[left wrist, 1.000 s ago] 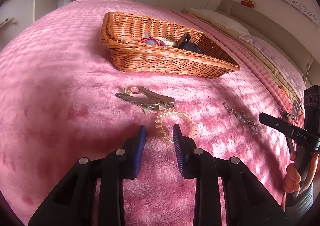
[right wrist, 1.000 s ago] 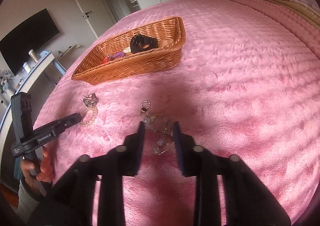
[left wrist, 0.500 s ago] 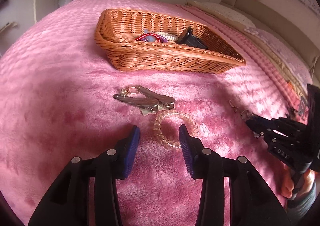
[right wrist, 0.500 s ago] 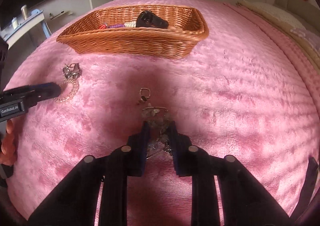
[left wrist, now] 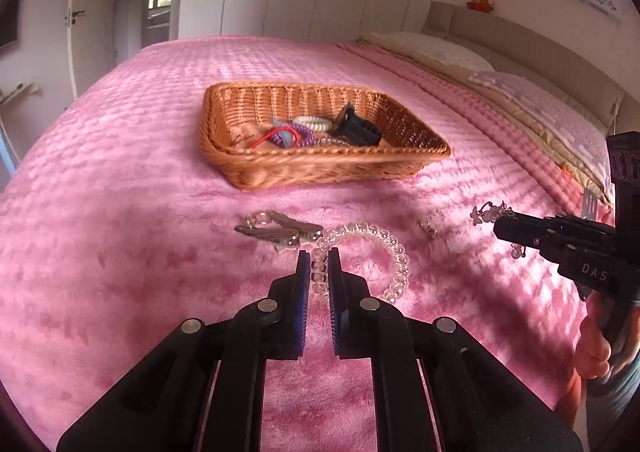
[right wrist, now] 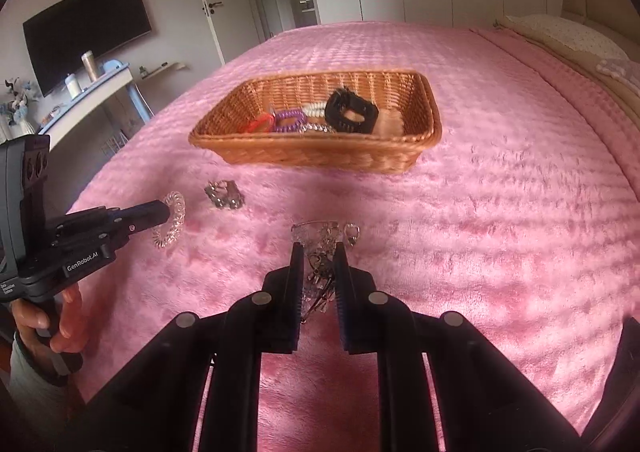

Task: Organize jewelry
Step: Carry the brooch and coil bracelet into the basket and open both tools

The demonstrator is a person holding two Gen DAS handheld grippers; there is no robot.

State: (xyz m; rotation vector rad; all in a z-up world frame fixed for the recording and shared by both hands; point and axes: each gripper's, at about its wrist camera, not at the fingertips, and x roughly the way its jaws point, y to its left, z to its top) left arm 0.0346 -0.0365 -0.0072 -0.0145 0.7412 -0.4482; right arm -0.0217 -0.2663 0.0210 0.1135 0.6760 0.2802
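Note:
My left gripper (left wrist: 319, 258) is shut on a clear coiled bracelet (left wrist: 384, 248) and holds it just above the pink bedspread; it also shows in the right wrist view (right wrist: 170, 224). My right gripper (right wrist: 318, 252) is shut on a silver chain with charms (right wrist: 320, 236), lifted off the bed; the chain also dangles from that gripper in the left wrist view (left wrist: 490, 212). A wicker basket (left wrist: 320, 168) (right wrist: 304, 152) sits farther back, holding a black clip (right wrist: 352, 112), purple (left wrist: 298, 136) and white coils and a red band.
Silver metal hair clips (left wrist: 280, 230) (right wrist: 224, 194) lie on the bedspread in front of the basket. A small silver clasp (left wrist: 428, 226) lies to their right. Pillows (left wrist: 432, 48) and a headboard are at the far right. A desk (right wrist: 92, 92) stands beyond the bed's left edge.
Both grippers closed on their pieces and rose. The left now pinches the clear bracelet; the right has lifted the silver chain off the bedspread. Both views now look down into the basket.

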